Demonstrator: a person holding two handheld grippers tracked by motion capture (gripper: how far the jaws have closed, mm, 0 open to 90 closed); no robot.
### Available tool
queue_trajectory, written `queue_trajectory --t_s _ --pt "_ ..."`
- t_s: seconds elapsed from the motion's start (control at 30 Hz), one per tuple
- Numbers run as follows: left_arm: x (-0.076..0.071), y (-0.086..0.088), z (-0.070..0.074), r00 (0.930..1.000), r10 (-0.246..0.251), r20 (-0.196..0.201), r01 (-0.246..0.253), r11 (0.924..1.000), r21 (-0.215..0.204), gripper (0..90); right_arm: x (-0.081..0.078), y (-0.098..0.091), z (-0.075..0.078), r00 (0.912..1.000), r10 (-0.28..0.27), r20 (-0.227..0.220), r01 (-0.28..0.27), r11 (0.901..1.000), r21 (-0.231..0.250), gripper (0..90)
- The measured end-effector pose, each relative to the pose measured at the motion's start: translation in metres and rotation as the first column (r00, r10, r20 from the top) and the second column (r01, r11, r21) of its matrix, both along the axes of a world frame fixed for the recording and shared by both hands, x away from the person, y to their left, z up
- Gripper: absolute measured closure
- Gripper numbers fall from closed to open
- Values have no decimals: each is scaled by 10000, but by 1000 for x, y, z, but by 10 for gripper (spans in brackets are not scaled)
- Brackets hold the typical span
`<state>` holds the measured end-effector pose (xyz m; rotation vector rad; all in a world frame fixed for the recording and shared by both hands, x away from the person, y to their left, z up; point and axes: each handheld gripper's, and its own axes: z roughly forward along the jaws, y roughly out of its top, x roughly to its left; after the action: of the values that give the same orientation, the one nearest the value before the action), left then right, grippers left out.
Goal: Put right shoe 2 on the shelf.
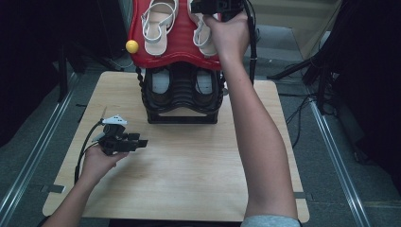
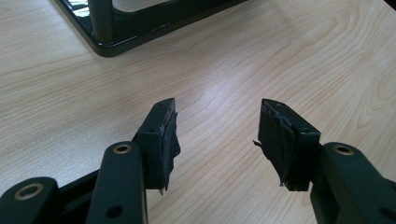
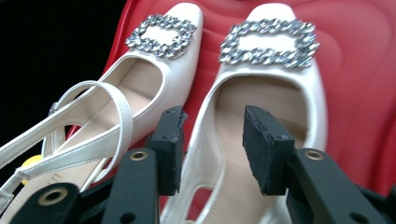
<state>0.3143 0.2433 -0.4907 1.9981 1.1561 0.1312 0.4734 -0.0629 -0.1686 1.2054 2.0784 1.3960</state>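
While our right gripper [image 1: 213, 5] reaches to the top of the red shelf [image 1: 182, 54] in the high view, beside the right shoe [image 1: 203, 35] of the white pair, our left gripper [image 1: 124, 141] waits low over the wooden table [image 1: 189, 165], well apart from the black rack [image 1: 182, 101] that holds a dark pair below. The left shoe [image 1: 158, 26] lies next to its mate, with a yellow ball [image 1: 132, 46] at the shelf's edge. In the left gripper view, we see the jaws of the left gripper [image 2: 217, 140] spread wide with nothing but bare table [image 2: 233, 60] between them. In the right gripper view, the right gripper [image 3: 212, 144] stands parted astride the inner wall of the right shoe [image 3: 268, 88], the pads not pressing on it; it looks released. We judge the shoe set down, so we should draw the jaws straight back, clear of the strap of the left shoe [image 3: 140, 84], without nudging either buckle out of line.
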Motion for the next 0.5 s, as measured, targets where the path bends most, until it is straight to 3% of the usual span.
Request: queue_trajectory --t_s 0.3,0.5 --pt "0 -1 0 10000 3 -9 -3 10000 10 472 -3 -19 5 9991 -293 304 285 9992 273 482" --pt "0 -1 0 10000 -11 -17 11 10000 18 472 -3 -31 0 9989 -353 305 349 9993 133 464"
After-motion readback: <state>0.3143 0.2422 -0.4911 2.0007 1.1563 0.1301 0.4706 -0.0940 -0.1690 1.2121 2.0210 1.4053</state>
